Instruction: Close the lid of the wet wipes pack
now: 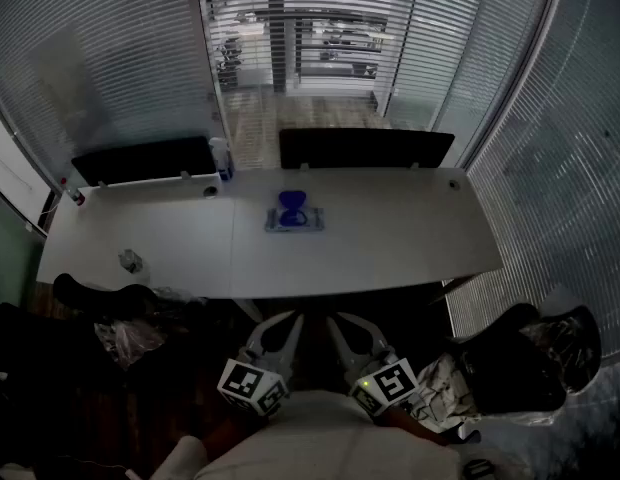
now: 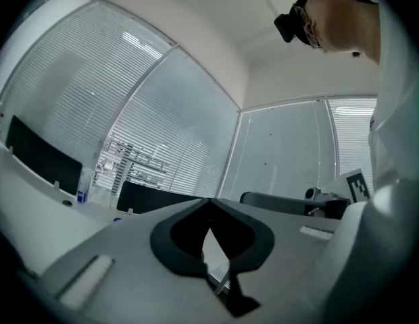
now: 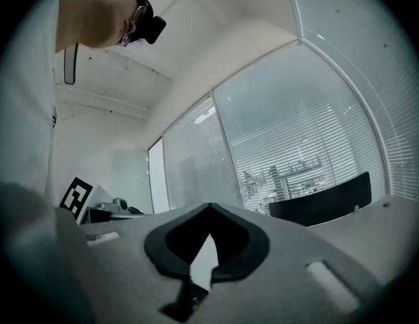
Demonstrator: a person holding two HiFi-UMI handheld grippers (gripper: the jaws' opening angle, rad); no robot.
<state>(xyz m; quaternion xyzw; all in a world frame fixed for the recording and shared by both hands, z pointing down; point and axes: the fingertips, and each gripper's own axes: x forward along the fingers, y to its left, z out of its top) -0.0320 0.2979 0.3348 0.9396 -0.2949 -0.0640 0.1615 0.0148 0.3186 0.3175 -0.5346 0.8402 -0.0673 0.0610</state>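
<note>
At the bottom centre of the head view, the left gripper [image 1: 281, 328] and the right gripper [image 1: 346, 330] sit side by side, close against the person's white top [image 1: 320, 438]. Each carries its marker cube. Both point level toward the table [image 1: 390, 258], well short of its near edge.

In the left gripper view, the left gripper [image 2: 209, 200] has its jaws closed tip to tip with nothing between them. The right gripper view shows the same for the right gripper [image 3: 209, 206], pressed together and empty.

Dark chairs [image 1: 510, 363] draped with crumpled things flank the person at lower left and lower right. On the long white table, a small pale object [image 1: 130, 261] lies near the left end (too small to identify).

The wet wipes pack [image 1: 293, 220] lies flat near the middle of the table, well apart from both grippers. Its blue lid [image 1: 294, 203] stands raised over the pack.

Along the far edge stand two black panels [image 1: 145, 158], with a small bottle [image 1: 222, 158] between them. Beyond are glass walls with slatted blinds [image 1: 100, 58].
</note>
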